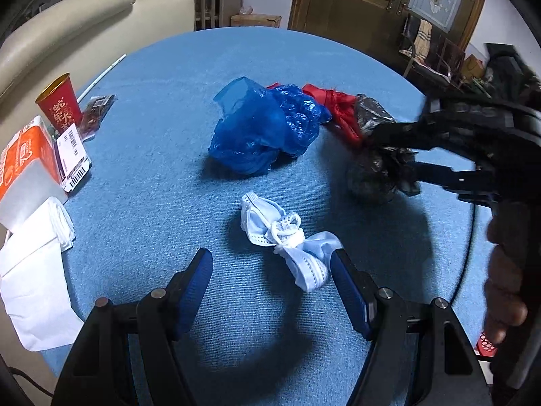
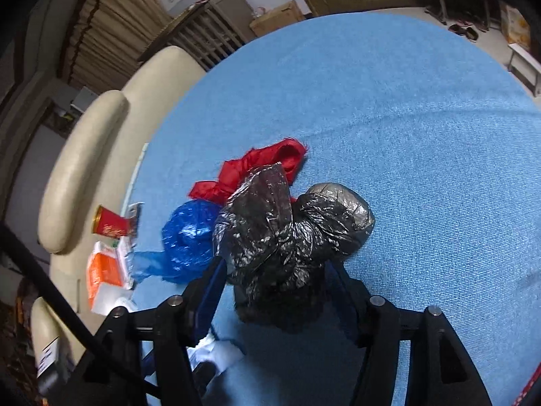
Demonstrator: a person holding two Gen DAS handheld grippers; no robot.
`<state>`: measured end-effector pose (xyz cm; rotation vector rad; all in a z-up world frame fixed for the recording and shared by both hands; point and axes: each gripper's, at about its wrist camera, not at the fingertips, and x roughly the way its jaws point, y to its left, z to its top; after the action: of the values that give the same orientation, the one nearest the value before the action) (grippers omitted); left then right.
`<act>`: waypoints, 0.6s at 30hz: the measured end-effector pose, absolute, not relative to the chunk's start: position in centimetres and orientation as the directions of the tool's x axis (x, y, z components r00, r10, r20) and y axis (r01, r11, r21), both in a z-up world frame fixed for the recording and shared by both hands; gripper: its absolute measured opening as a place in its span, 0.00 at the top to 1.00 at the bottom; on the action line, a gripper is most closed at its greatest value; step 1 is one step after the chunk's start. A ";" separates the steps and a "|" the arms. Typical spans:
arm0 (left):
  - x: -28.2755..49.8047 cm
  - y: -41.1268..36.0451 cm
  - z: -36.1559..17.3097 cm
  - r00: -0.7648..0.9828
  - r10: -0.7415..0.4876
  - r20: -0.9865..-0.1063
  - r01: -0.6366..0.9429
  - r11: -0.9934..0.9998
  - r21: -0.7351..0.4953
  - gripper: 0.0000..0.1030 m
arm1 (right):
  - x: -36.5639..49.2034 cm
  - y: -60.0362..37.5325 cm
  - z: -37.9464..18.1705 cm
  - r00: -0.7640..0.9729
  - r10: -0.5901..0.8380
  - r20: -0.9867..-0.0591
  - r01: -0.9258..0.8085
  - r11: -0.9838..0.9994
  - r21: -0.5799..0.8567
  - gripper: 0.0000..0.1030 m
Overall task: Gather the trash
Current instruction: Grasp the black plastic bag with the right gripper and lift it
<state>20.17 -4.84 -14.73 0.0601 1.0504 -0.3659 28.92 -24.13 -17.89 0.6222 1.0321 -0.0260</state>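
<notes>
Three plastic bags: one blue (image 1: 267,125), one red (image 1: 338,108), one black (image 1: 375,155), one face mask (image 1: 287,240), one red cup (image 1: 61,101)

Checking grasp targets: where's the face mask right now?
Left wrist view: the face mask lies crumpled on the blue tablecloth, just ahead of the open left gripper, nearer than the blue bag.

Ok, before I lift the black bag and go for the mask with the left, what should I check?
1. Right gripper closed on the black bag: ok, the bag is bunched between the fingers.
2. Bag free of the red bag: cannot tell, they overlap.
3. Left gripper open: ok.
4. Face mask between the left fingers: not ok, it lies against the right-hand finger, mostly ahead of the tips.
5. Blue bag apart from the mask: ok.
</notes>
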 end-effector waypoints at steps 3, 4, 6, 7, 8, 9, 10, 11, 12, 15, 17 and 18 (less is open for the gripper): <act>20.1 -4.8 -14.6 0.438 -0.284 -0.853 0.343 0.930 -0.134 0.29 | 29.6 -23.6 -18.6 0.503 0.227 -0.834 0.321 0.847 0.423 0.36; 20.1 -4.8 -14.6 0.436 -0.289 -0.852 0.350 0.927 -0.136 0.29 | 29.7 -23.5 -18.8 0.505 0.219 -0.835 0.325 0.848 0.418 0.36; 20.1 -4.7 -14.5 0.434 -0.297 -0.851 0.361 0.922 -0.138 0.29 | 29.9 -23.6 -19.0 0.511 0.213 -0.833 0.326 0.848 0.417 0.36; 20.2 -4.7 -14.5 0.431 -0.301 -0.850 0.366 0.920 -0.140 0.29 | 29.9 -23.6 -19.1 0.512 0.206 -0.834 0.324 0.852 0.410 0.36; 20.3 -4.7 -14.5 0.429 -0.305 -0.850 0.370 0.918 -0.143 0.29 | 30.1 -23.6 -19.2 0.508 0.197 -0.839 0.321 0.860 0.397 0.36; 20.3 -4.8 -14.5 0.425 -0.309 -0.851 0.374 0.916 -0.146 0.29 | 30.1 -23.7 -19.3 0.506 0.195 -0.840 0.320 0.862 0.393 0.36; 20.4 -4.8 -14.5 0.420 -0.313 -0.852 0.378 0.914 -0.149 0.29 | 30.1 -23.8 -19.4 0.504 0.195 -0.841 0.320 0.863 0.392 0.36; 20.5 -4.9 -14.5 0.415 -0.316 -0.853 0.381 0.912 -0.152 0.29 | 30.1 -23.9 -19.6 0.502 0.200 -0.841 0.319 0.861 0.395 0.36; 20.3 -5.1 -14.6 0.406 -0.319 -0.856 0.384 0.910 -0.156 0.29 | 30.1 -24.0 -19.6 0.505 0.203 -0.839 0.318 0.860 0.399 0.36; 20.4 -5.4 -14.9 0.393 -0.320 -0.862 0.386 0.908 -0.161 0.29 | 30.2 -24.1 -19.6 0.511 0.193 -0.838 0.305 0.870 0.387 0.37; 20.6 -5.6 -15.0 0.388 -0.319 -0.865 0.385 0.909 -0.162 0.29 | 30.1 -24.0 -19.4 0.523 0.184 -0.832 0.291 0.879 0.377 0.38; 20.6 -5.7 -15.0 0.386 -0.318 -0.866 0.384 0.909 -0.162 0.29 | 29.4 -23.9 -19.3 0.526 0.178 -0.831 0.286 0.884 0.370 0.39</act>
<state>20.59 -5.69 -15.02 0.0686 1.0865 -0.4473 29.41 -23.87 -19.27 0.5048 1.0265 -0.0676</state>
